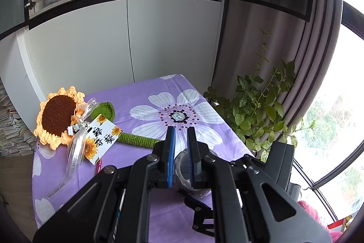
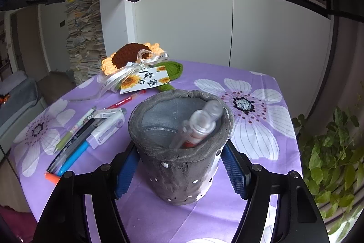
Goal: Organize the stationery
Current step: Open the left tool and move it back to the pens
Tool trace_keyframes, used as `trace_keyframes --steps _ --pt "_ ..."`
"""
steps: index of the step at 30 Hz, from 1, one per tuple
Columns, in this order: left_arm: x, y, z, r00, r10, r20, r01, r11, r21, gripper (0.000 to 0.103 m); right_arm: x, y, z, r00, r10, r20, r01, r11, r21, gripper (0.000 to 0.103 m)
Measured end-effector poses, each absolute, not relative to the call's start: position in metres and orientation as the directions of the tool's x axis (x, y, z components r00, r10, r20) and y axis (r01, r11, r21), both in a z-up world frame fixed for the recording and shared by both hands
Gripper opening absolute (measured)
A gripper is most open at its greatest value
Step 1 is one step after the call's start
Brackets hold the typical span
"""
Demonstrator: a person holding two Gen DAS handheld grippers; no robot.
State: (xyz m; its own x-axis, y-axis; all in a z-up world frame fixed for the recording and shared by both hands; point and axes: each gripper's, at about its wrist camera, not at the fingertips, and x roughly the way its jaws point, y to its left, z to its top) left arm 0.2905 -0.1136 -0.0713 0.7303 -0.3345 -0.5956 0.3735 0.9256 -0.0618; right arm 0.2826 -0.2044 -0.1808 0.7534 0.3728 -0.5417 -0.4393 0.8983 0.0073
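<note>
The table [image 2: 159, 215], under a purple flowered cloth, bears everything noted here. I take the grey pot [image 2: 179, 152] as my landmark; it stands upright near the table's near edge.

My right gripper [image 2: 179, 171] clasps the pot low down, one blue pad against each side of its wall. My left gripper [image 1: 181, 147] hangs above the pot with nothing between its pads, the jaws drawn in to a narrow gap; in the right view it shows above and left of the pot.

Beyond the pot, to its left, lies a crocheted sunflower [image 2: 129, 56] with ribbon and a printed card [image 2: 145, 81].

Left of the pot lies a loose row of pens [image 2: 72, 145], with a white correction-tape roller [image 2: 107, 129] nearest the pot. A red pen [image 2: 127, 100] lies between the card and the pot.

Inside the pot, a clear-capped glue stick [image 2: 200, 126] and a clear pen lean against its right rim.
</note>
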Motion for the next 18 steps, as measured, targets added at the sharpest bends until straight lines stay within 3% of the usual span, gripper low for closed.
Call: trace_keyframes --steps 5,12,16,18 --pt "0.289 -0.094 -0.075 0.743 -0.309 -0.594 0.336 0.939 -0.068 0.011 0.282 -0.205 -0.181 0.753 0.373 -0.542 -0.440 0.898 0.008 0.072" --pt "0.308 -0.014 -0.117 0.715 -0.145 -0.684 0.095 0.989 -0.111 0.013 0.282 -0.205 -0.181 0.753 0.373 -0.542 -0.440 0.898 0.007 0.072" --pt "0.318 0.010 -0.139 0.673 -0.087 -0.734 0.014 0.994 -0.105 0.021 0.282 -0.205 -0.181 0.753 0.373 -0.542 -0.440 0.898 0.008 0.072" --pt "0.320 0.010 -0.146 0.661 -0.072 -0.747 0.013 0.996 -0.085 0.032 0.282 -0.205 -0.181 0.753 0.374 -0.542 -0.440 0.898 0.008 0.072"
